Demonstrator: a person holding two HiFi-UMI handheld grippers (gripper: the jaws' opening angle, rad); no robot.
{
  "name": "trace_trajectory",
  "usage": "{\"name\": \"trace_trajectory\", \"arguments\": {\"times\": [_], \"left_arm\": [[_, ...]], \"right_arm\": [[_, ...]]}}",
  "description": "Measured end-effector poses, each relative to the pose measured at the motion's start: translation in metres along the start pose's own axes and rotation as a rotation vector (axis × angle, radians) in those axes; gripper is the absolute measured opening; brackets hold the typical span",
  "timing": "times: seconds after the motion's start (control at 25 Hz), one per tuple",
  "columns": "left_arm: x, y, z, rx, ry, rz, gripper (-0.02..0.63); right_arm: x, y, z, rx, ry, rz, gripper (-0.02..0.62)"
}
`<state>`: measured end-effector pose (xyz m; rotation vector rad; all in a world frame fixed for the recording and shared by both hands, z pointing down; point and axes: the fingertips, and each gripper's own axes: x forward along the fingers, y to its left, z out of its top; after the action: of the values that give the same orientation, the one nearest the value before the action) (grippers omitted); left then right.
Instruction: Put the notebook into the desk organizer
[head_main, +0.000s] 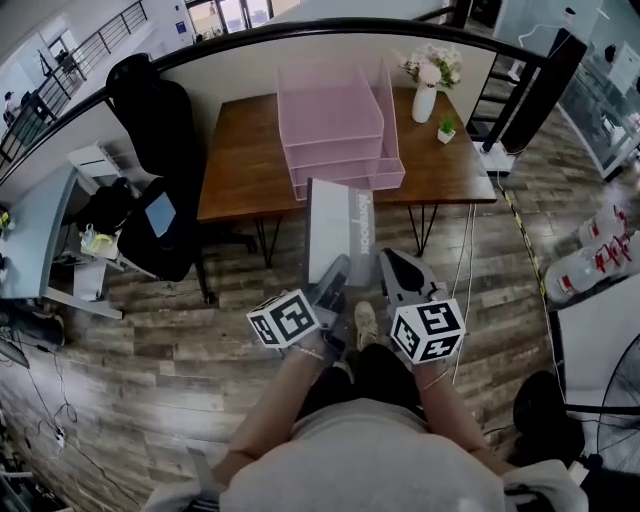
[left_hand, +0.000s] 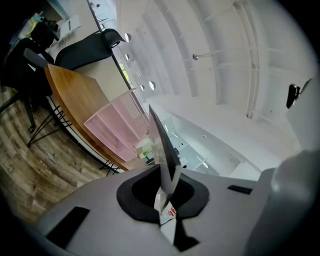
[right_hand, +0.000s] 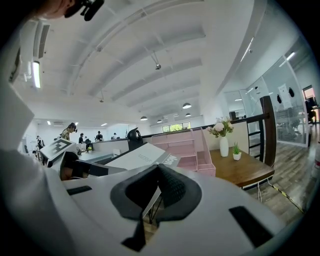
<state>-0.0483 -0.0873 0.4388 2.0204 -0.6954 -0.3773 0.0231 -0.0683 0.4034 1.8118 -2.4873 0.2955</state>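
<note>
Your left gripper (head_main: 335, 277) and right gripper (head_main: 396, 268) both clamp the notebook (head_main: 338, 225) at frame centre, steadying it for the desk organizer (head_main: 330, 120) above.

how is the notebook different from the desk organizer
The notebook is grey and flat; the desk organizer is pink, with stacked trays. The notebook is held in the air, clamped by the left gripper and the right gripper; the desk organizer stands on the table.
</note>
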Motion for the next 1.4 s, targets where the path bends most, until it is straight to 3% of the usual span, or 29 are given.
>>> {"name": "trace_trajectory", "arguments": {"times": [0.64,1.04,1.4], "left_arm": [[0.071,0.034,0.035,-0.174,-0.012,-0.033,0.021],[0.116,0.055,0.068,-0.276,-0.087,-0.041,0.021],[0.146,0.068,0.086,-0.339,-0.165,-0.029,0.021]], "right_arm": [[0.088,-0.049,0.023,0.01,-0.01,0.076,0.011],[0.136,-0.088,0.037,0.02,-0.011,0.113,0.011],[0.165,-0.094,0.038,0.038,0.011,0.198,0.011]]}}
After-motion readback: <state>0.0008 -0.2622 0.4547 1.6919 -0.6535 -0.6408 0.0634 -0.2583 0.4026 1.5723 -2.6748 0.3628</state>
